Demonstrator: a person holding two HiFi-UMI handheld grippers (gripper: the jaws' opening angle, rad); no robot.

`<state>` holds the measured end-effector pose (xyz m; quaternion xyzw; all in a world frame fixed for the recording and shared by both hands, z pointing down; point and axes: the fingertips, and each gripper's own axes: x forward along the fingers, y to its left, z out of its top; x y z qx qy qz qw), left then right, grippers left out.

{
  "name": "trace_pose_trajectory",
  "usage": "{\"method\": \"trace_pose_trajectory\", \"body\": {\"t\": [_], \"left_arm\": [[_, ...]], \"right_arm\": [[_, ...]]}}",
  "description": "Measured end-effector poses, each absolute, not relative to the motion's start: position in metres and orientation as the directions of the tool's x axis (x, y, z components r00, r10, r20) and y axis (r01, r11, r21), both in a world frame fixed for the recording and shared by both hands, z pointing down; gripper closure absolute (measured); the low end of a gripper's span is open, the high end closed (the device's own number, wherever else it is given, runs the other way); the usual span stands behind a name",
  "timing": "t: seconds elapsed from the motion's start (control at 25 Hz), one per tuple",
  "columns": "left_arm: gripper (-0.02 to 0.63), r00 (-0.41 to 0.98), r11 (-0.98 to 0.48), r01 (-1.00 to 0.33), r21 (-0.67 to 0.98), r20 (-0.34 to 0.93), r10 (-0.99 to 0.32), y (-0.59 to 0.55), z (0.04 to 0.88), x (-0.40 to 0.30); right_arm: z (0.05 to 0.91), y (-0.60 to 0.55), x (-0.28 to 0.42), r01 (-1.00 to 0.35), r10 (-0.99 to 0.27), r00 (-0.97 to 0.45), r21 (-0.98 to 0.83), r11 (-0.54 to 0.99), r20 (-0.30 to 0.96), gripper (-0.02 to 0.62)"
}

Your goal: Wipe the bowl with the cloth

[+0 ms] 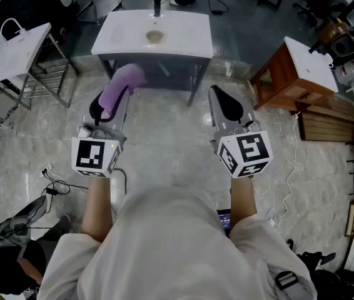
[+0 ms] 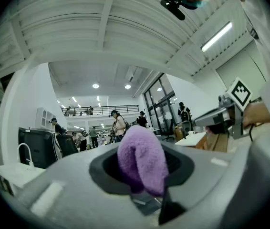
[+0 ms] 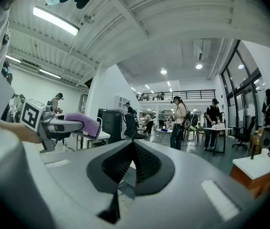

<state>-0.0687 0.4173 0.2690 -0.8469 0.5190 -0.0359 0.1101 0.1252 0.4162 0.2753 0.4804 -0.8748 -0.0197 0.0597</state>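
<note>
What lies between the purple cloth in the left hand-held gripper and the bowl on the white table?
In the head view, only a bare stretch of the white table lies between the cloth and the bowl; nothing stands there.

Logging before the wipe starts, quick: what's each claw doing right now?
Left claw: closed on the purple cloth.
Right claw: closed, nothing in it.

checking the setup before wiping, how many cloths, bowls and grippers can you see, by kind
purple cloth: 1
bowl: 1
grippers: 2, the left gripper and the right gripper
total: 4
</note>
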Motion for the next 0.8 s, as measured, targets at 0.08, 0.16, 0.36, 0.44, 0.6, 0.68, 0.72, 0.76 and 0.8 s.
{"method": "trace_pose_trajectory", "body": {"t": [0.08,0.16,0.36,0.44,0.6,0.68,0.72,0.76,0.8], "left_arm": [[0.479,0.457,-0.435,-0.872,-0.226,-0.057,-0.887,0.415,0.269,-0.067],[0.479,0.458,-0.434,-0.872,-0.228,-0.061,-0.887,0.413,0.269,-0.064],[0.479,0.493,-0.476,-0.857,-0.198,-0.046,-0.869,0.413,0.272,-0.046],[0.479,0.528,-0.518,-0.844,-0.142,-0.042,-0.848,0.415,0.276,-0.036],[0.479,0.537,-0.532,-0.838,-0.123,-0.013,-0.843,0.417,0.289,-0.016],[0.479,0.527,-0.523,-0.839,-0.149,0.010,-0.850,0.419,0.296,-0.007],[0.479,0.523,-0.519,-0.840,-0.159,0.020,-0.852,0.420,0.300,-0.004],[0.479,0.519,-0.517,-0.840,-0.167,0.029,-0.854,0.420,0.304,-0.001],[0.479,0.516,-0.514,-0.841,-0.171,0.037,-0.856,0.419,0.308,0.002]], "right_arm": [[0.277,0.414,0.127,-0.834,-0.839,-0.537,0.094,0.544,0.092,0.592],[0.278,0.411,0.132,-0.830,-0.834,-0.545,0.083,0.551,0.092,0.591],[0.276,0.411,0.143,-0.803,-0.803,-0.593,0.034,0.596,0.066,0.591],[0.280,0.411,0.144,-0.791,-0.790,-0.606,0.040,0.611,0.088,0.591],[0.287,0.411,0.150,-0.761,-0.758,-0.645,0.010,0.649,0.096,0.591],[0.292,0.409,0.156,-0.752,-0.749,-0.654,0.015,0.659,0.107,0.591],[0.296,0.409,0.159,-0.748,-0.745,-0.658,0.019,0.664,0.112,0.591],[0.299,0.407,0.161,-0.744,-0.740,-0.662,0.019,0.668,0.115,0.592],[0.303,0.405,0.163,-0.741,-0.737,-0.666,0.016,0.672,0.115,0.591]]}}
